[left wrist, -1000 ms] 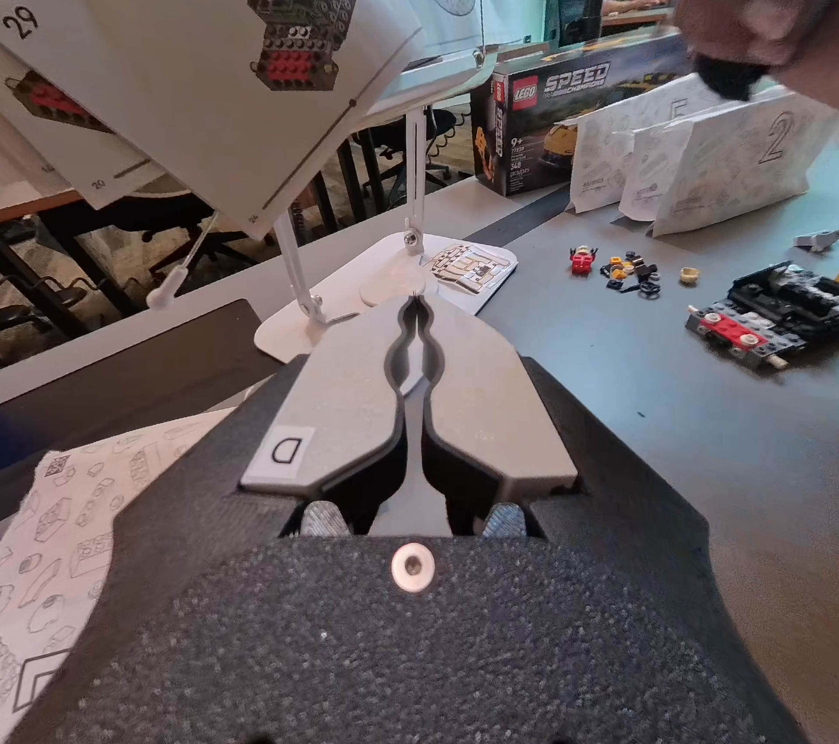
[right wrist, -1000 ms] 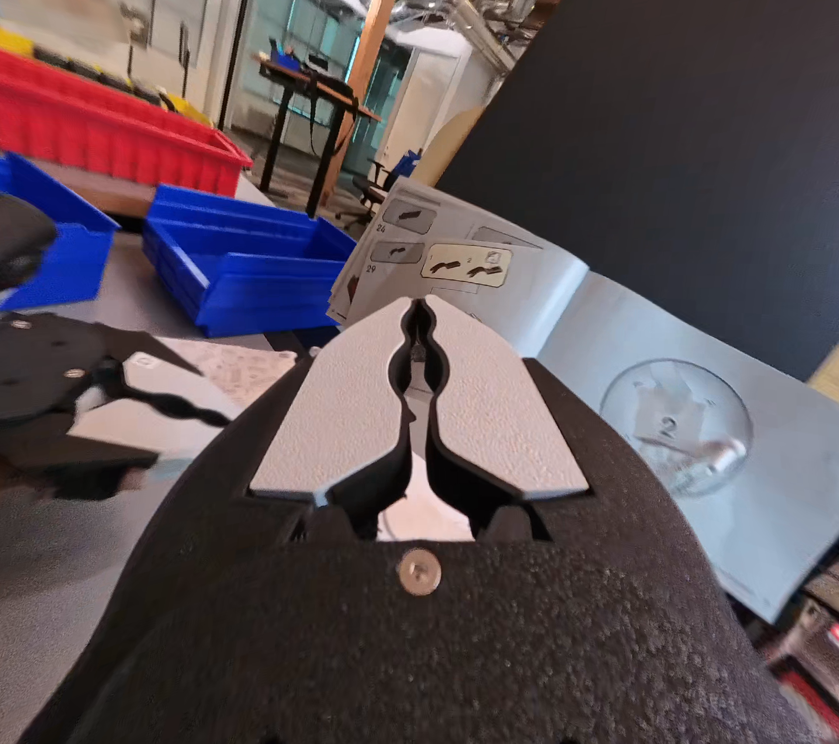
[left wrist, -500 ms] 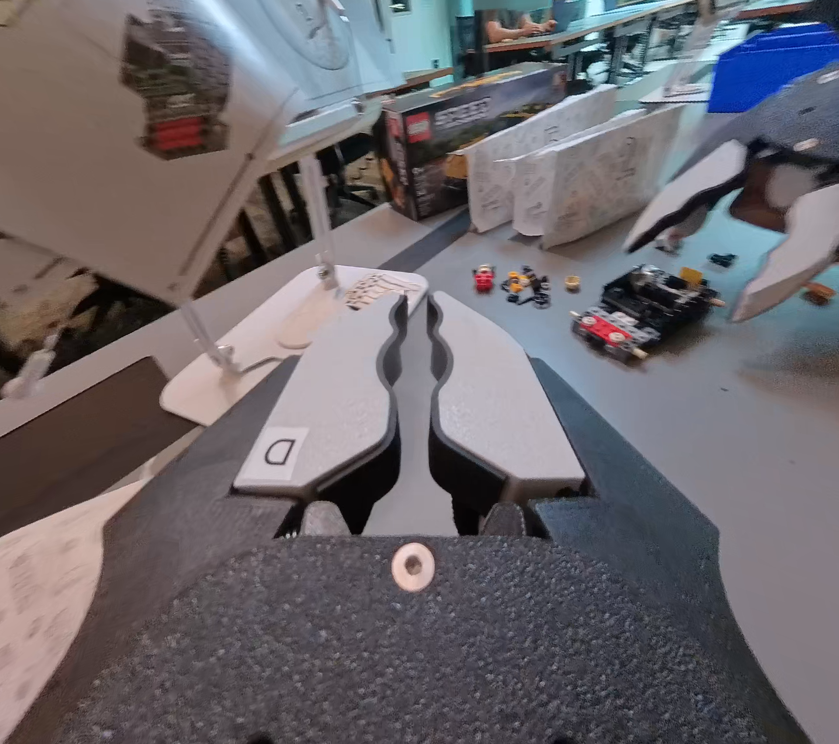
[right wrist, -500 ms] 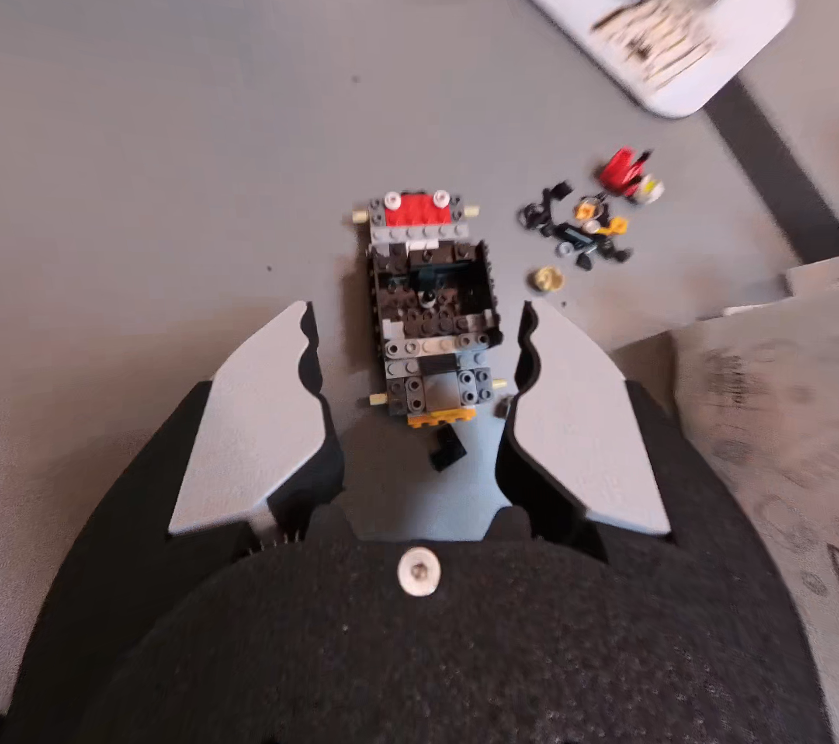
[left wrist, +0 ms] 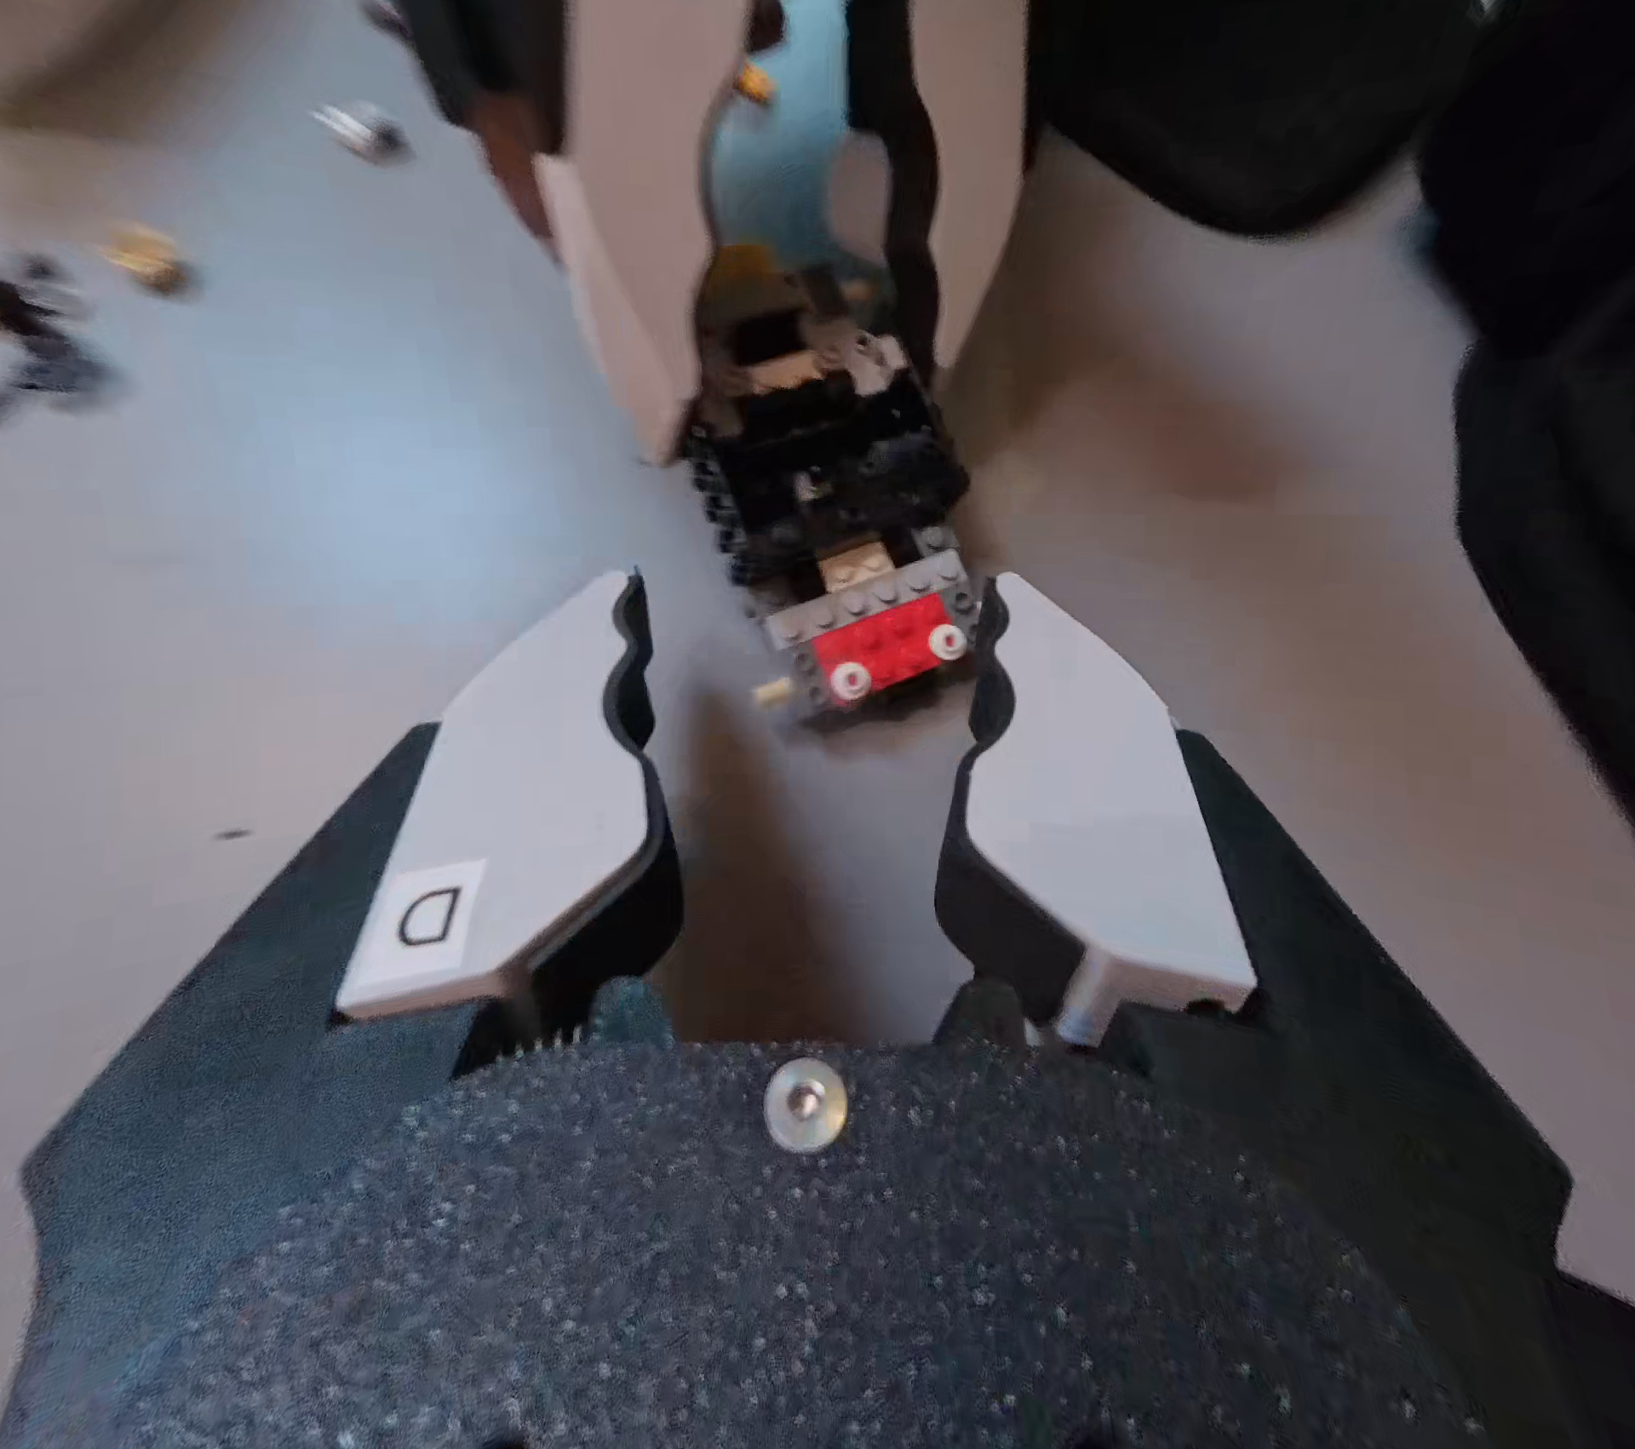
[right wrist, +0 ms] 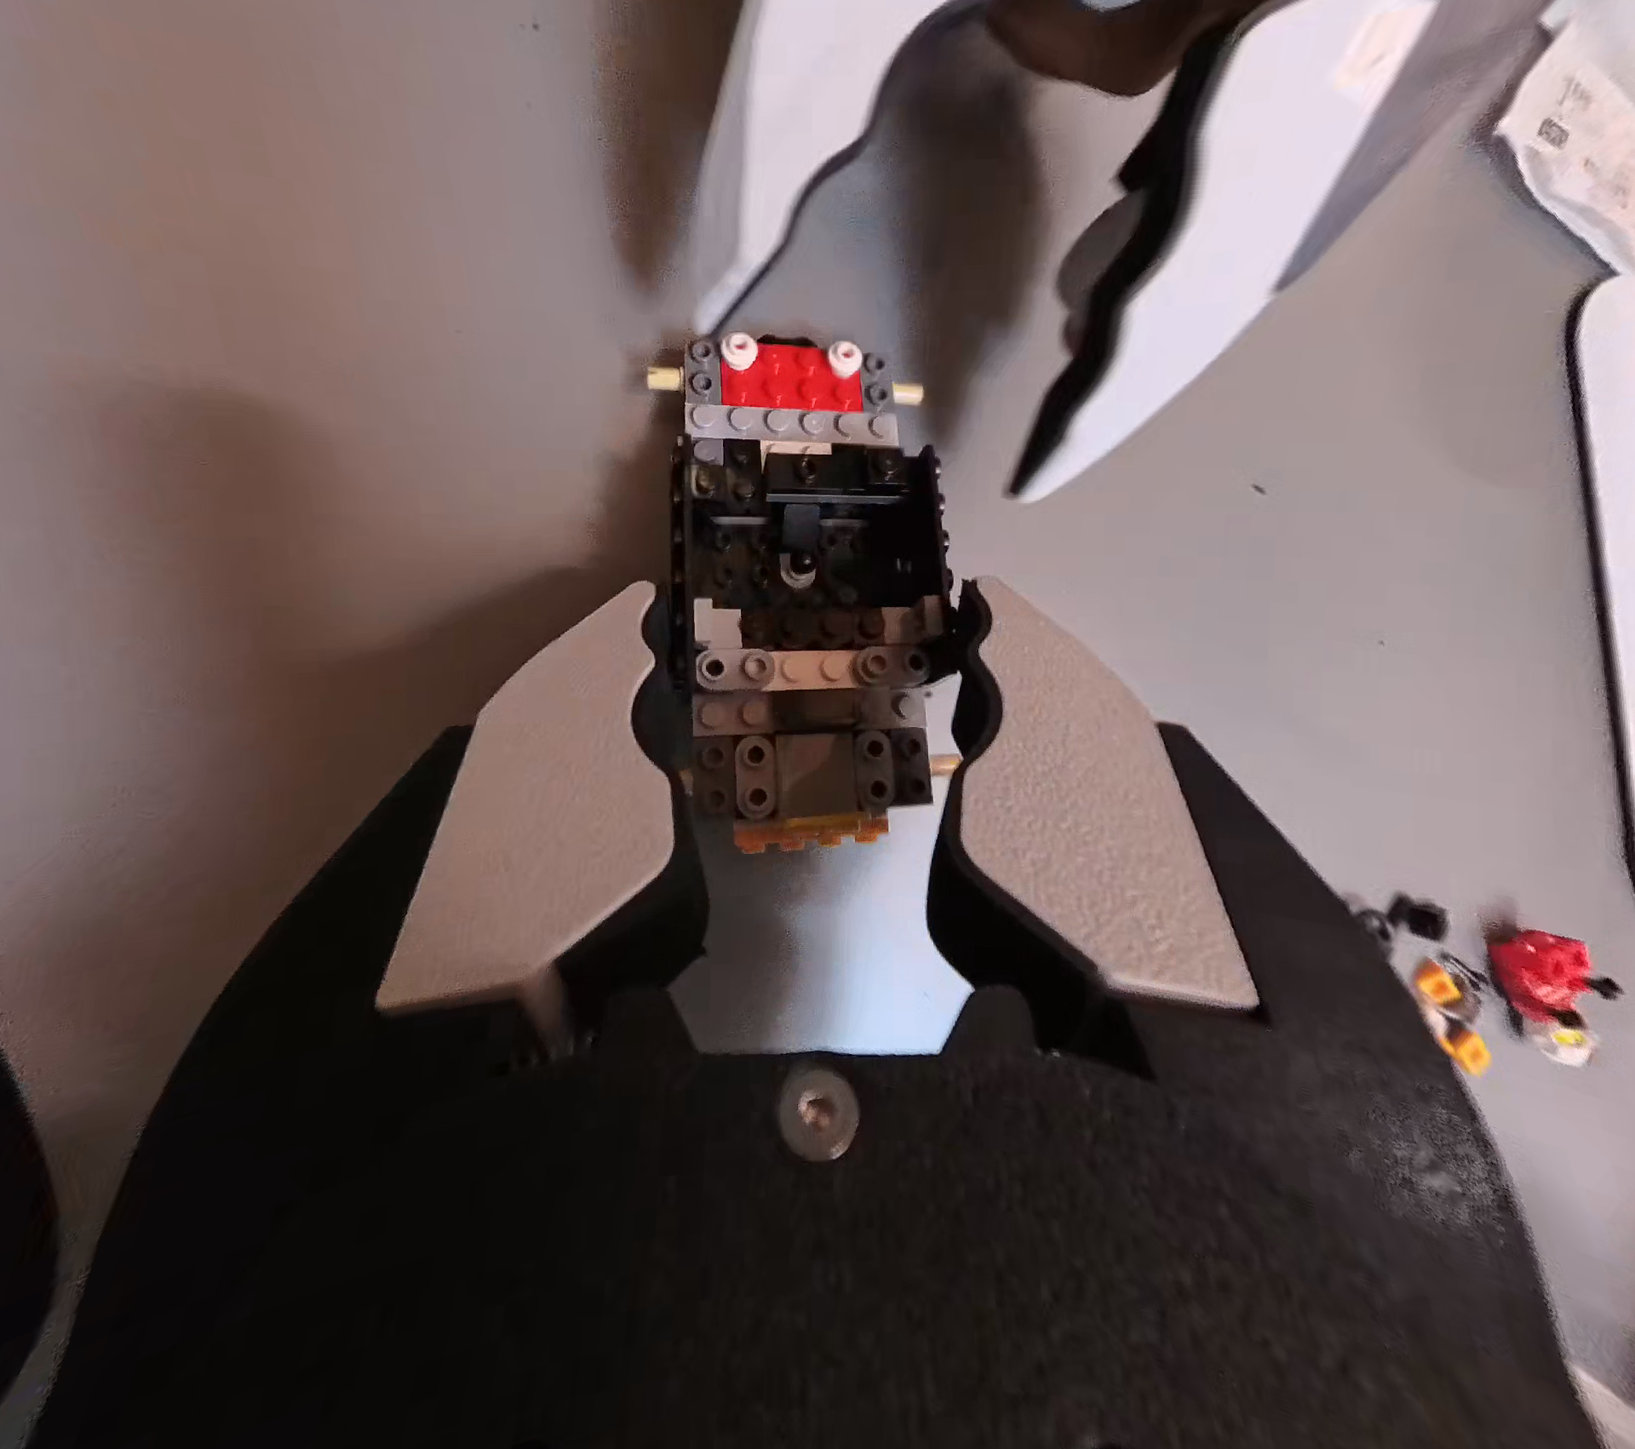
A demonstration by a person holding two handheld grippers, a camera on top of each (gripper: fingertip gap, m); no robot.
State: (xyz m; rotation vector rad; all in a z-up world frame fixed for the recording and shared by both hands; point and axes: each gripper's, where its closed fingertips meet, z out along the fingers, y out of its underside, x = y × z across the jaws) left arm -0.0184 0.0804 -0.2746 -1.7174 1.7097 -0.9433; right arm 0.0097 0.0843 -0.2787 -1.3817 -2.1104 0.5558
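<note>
A half-built brick car (right wrist: pixel 796 522), black and grey with a red plate (right wrist: pixel 792 380) at its far end, lies on the grey table (right wrist: pixel 310 257). My right gripper (right wrist: pixel 814 602) is shut on its rear part, one pad pressed against each side wall. In the left wrist view the car (left wrist: pixel 832 469) points its red end (left wrist: pixel 885 641) at me. My left gripper (left wrist: pixel 809 602) is open there, with the red end between its tips, close to the right finger (left wrist: pixel 1062 699) and not gripped. The right gripper's fingers (left wrist: pixel 637 257) show beyond, on the car's sides.
Small loose pieces, red (right wrist: pixel 1539 973) and orange (right wrist: pixel 1442 991), lie to the right of my right gripper. More loose bits (left wrist: pixel 146 257) lie far left in the left wrist view. A white stand base (right wrist: pixel 1615 522) and a printed bag (right wrist: pixel 1575 142) sit at the right edge. My two grippers' fingertips are within a few centimetres of each other.
Both grippers swung down from the instruction sheet to the car and opened. The right one then narrowed from wide open onto the car's sides. The left one opened around the red end.
</note>
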